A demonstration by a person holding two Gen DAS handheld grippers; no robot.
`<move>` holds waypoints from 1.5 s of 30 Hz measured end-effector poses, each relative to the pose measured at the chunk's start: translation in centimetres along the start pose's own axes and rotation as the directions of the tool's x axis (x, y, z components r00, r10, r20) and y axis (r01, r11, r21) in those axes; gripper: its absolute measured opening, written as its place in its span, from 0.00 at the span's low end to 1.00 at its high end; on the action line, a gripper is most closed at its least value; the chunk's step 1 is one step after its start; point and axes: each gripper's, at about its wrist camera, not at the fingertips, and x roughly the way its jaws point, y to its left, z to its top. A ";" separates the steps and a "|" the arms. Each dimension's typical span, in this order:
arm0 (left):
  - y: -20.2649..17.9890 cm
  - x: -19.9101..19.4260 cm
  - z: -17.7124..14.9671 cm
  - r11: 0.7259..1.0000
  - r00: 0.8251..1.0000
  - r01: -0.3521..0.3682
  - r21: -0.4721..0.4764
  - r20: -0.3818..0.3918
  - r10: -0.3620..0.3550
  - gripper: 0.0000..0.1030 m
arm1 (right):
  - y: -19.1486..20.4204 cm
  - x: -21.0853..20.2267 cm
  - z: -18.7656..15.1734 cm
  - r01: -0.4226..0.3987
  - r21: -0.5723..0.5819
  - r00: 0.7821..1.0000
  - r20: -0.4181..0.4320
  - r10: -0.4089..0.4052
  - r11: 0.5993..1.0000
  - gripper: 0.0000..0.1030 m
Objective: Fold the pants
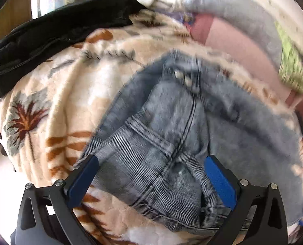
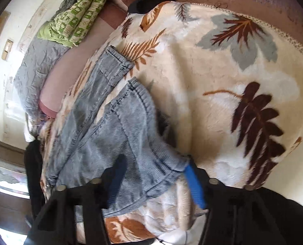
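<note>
Light blue jeans [image 1: 171, 126] lie crumpled on a cream leaf-print blanket [image 1: 55, 94]. In the left wrist view the waistband with its metal buttons points away and bunched denim sits between the blue pads. My left gripper [image 1: 151, 163] is open, its jaws wide apart around that denim. In the right wrist view the jeans [image 2: 102, 126] stretch away to the upper left, both leg hems visible. My right gripper [image 2: 153, 175] is open, with a denim corner lying between its fingers on the blanket [image 2: 212, 81].
A black garment [image 1: 55, 34] lies at the blanket's far left edge. A grey quilt [image 2: 35, 65], a green patterned cloth [image 2: 78, 14] and a pink sheet [image 1: 239, 49] lie beyond the jeans. A wall and window stand behind.
</note>
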 end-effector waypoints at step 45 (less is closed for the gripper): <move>-2.9 0.4 5.3 0.979 0.993 0.071 0.192 -0.109 -0.050 0.50 | 7.8 5.2 9.5 0.173 -0.384 0.983 0.013 -0.182 0.907 0.63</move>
